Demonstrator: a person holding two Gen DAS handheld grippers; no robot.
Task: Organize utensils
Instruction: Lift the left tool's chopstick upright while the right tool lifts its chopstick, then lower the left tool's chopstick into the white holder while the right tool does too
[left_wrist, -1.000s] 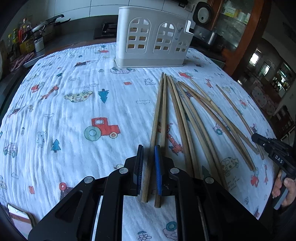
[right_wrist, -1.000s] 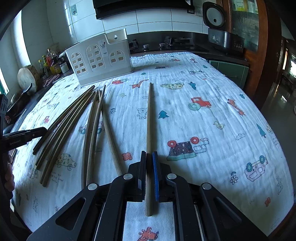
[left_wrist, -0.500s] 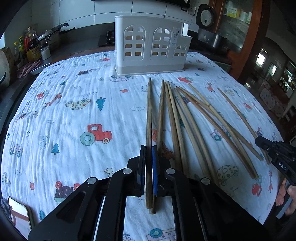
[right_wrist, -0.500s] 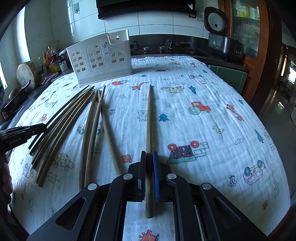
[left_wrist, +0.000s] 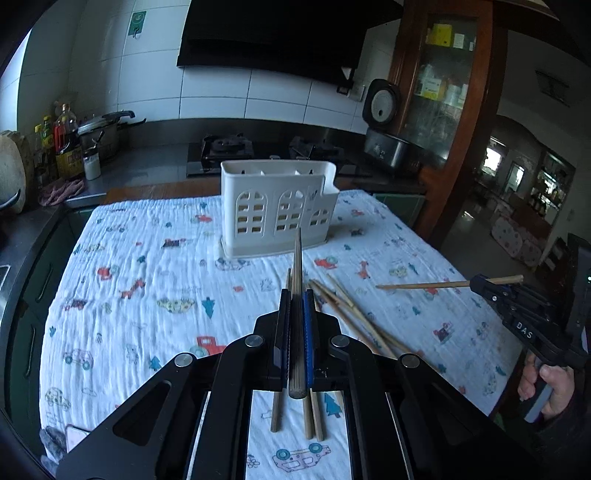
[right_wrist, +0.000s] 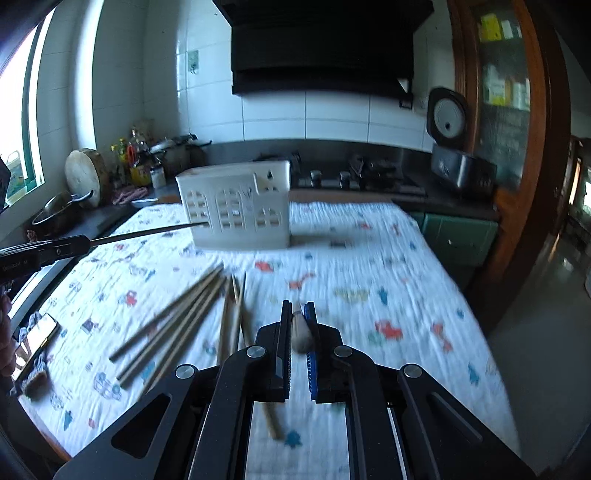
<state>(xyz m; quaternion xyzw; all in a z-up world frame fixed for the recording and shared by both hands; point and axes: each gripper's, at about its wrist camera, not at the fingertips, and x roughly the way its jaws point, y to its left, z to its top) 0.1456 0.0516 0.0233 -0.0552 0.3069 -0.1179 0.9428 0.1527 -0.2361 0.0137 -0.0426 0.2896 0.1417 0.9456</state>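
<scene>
My left gripper (left_wrist: 297, 299) is shut on a wooden chopstick (left_wrist: 296, 266) held above the table, its tip pointing at the white utensil holder (left_wrist: 279, 212). My right gripper (right_wrist: 297, 314) is shut on another chopstick (right_wrist: 300, 332), seen end-on and blurred; it also shows in the left wrist view (left_wrist: 424, 285) sticking out leftwards. Several loose chopsticks (left_wrist: 347, 314) lie on the cloth below; they also show in the right wrist view (right_wrist: 184, 317). The holder stands at the table's far side (right_wrist: 236, 214).
A printed white cloth (left_wrist: 147, 295) covers the table. A phone (right_wrist: 35, 336) lies near its left edge. Behind are a counter with a stove (left_wrist: 229, 147), bottles (left_wrist: 66, 147), a pot (left_wrist: 103, 133) and a rice cooker (left_wrist: 391, 147).
Both grippers have lifted their chopsticks off the cloth and risen. The left one's chopstick now points at the holder. The right view is blurred by motion.
</scene>
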